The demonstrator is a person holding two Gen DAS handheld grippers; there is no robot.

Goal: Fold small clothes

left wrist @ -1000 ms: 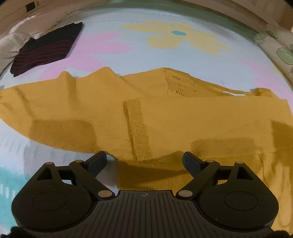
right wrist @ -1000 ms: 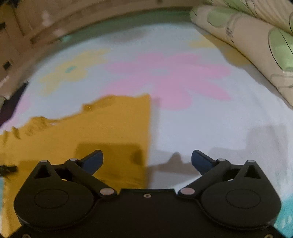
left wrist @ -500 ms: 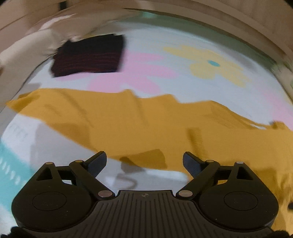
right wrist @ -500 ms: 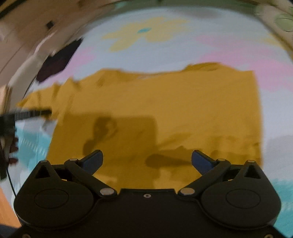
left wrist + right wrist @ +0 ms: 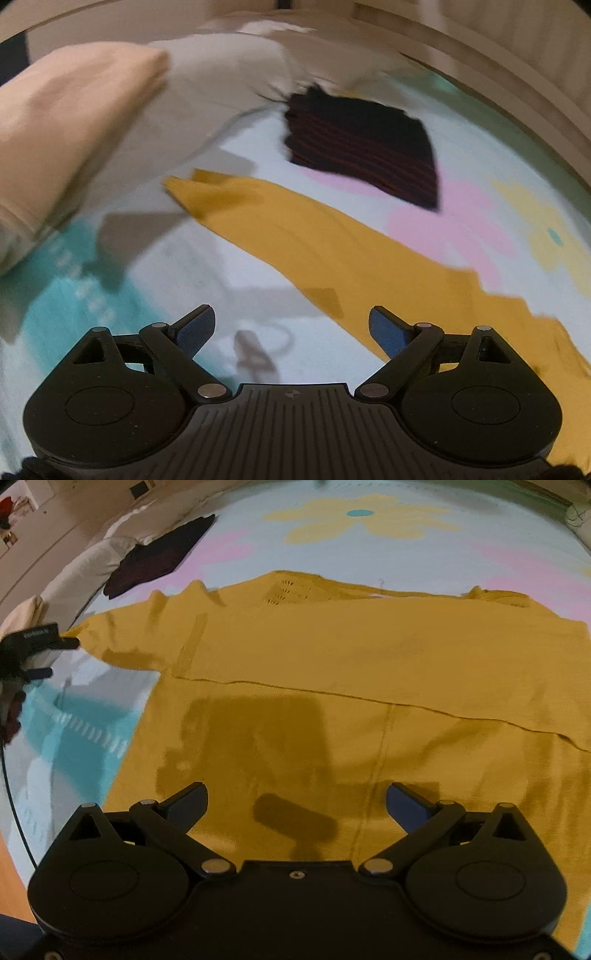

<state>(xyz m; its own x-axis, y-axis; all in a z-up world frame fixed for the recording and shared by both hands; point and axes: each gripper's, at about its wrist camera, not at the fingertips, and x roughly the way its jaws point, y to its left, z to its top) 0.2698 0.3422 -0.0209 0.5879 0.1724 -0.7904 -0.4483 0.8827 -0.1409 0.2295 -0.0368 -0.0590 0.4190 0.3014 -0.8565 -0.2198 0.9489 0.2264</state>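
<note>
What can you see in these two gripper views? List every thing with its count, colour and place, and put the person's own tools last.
Sweater: one, mustard yellow, spread flat mid-bed, one sleeve reaching toward the pillows.
Folded garment: one, black with thin red stripes, beyond the sleeve, near the pillows.
Bedsheet: one, pale blue with pink and yellow flowers and teal patches, under everything.
Pillows: two, peach and off-white, at the bed's edge.
Left gripper: one, black, open over the sheet beside the sleeve.
Right gripper: one, black, open over the sweater's body.

Two garments are seen: one mustard sweater (image 5: 332,657) and one folded dark striped piece (image 5: 364,147). Two grippers (image 5: 291,328) (image 5: 295,805) are counted.
</note>
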